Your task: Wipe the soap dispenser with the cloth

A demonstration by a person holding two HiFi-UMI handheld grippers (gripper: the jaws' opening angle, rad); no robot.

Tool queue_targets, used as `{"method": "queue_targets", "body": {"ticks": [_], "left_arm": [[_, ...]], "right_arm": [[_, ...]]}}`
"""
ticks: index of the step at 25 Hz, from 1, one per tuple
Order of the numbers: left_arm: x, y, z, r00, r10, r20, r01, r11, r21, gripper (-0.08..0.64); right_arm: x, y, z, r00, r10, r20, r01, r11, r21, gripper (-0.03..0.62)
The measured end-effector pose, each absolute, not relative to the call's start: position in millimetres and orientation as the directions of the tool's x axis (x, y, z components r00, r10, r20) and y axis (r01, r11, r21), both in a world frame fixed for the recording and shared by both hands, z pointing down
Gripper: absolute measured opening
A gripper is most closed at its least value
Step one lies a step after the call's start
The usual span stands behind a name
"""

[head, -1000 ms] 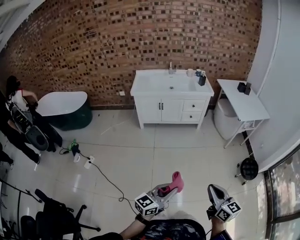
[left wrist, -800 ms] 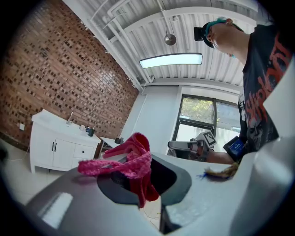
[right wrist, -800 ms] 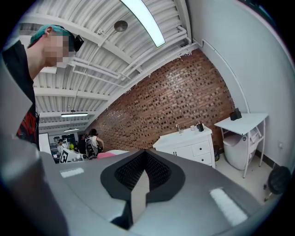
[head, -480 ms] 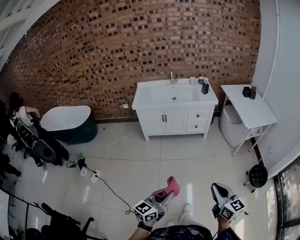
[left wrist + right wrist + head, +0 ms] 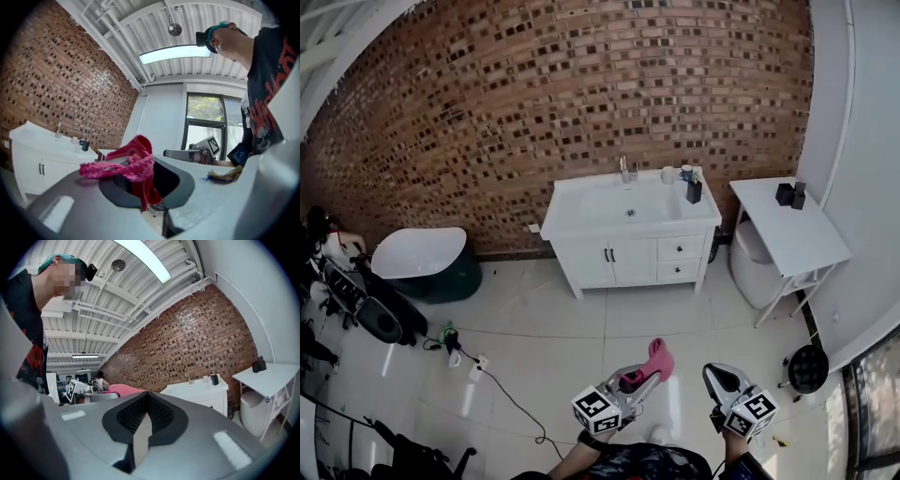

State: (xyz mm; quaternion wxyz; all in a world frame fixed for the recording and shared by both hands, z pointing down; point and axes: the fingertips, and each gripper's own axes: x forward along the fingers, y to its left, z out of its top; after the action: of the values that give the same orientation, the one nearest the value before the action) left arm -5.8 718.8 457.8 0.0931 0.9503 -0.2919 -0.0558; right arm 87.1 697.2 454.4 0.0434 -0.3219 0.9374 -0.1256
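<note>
At the right rear corner of the vanity (image 5: 581, 208), the soap dispenser (image 5: 694, 191) stands well ahead of the left gripper (image 5: 641, 378), clamped on the pink cloth (image 5: 656, 357) (right gripper (image 5: 718, 375) closed, empty, about equally near).

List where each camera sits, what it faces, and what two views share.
Head view: on the person's head, looking down at floor and sink cabinet; left gripper, right gripper and forearms show.
Left gripper view: on the left gripper, along jaws shut on the cloth; their torso shows.
Right gripper view: on the right gripper, along shut jaws toward the brick wall; a shoulder shows.
Shared: sink cabinet, in all three.
</note>
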Motion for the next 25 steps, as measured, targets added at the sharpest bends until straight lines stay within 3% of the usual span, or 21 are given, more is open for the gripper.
{"method": "queue_targets", "body": {"ticks": [10,16,25], "left_arm": [[-24.3,628.8,501.3,0.810,-0.586,0.005,-0.559,-0.771,0.305,0.041],[-48.4,537.2,498.9,0.831,-0.554,-0.042,-0.522,-0.805,0.281,0.041],[-122.5,411.6,472.4,0.795,-0.599,-0.094,-0.566,-0.789,0.237,0.041]], "right_arm": [[93.8,600.2,484.4,-0.768,-0.639,0.047,-0.622,0.725,-0.296,0.003],[71.4,507.9,476.0,-0.742,-0.669,0.046,-0.656,0.711,-0.252,0.003],[18.2,394.0,448.0,-0.737,-0.673,0.060,-0.671,0.717,-0.187,0.003]]}}
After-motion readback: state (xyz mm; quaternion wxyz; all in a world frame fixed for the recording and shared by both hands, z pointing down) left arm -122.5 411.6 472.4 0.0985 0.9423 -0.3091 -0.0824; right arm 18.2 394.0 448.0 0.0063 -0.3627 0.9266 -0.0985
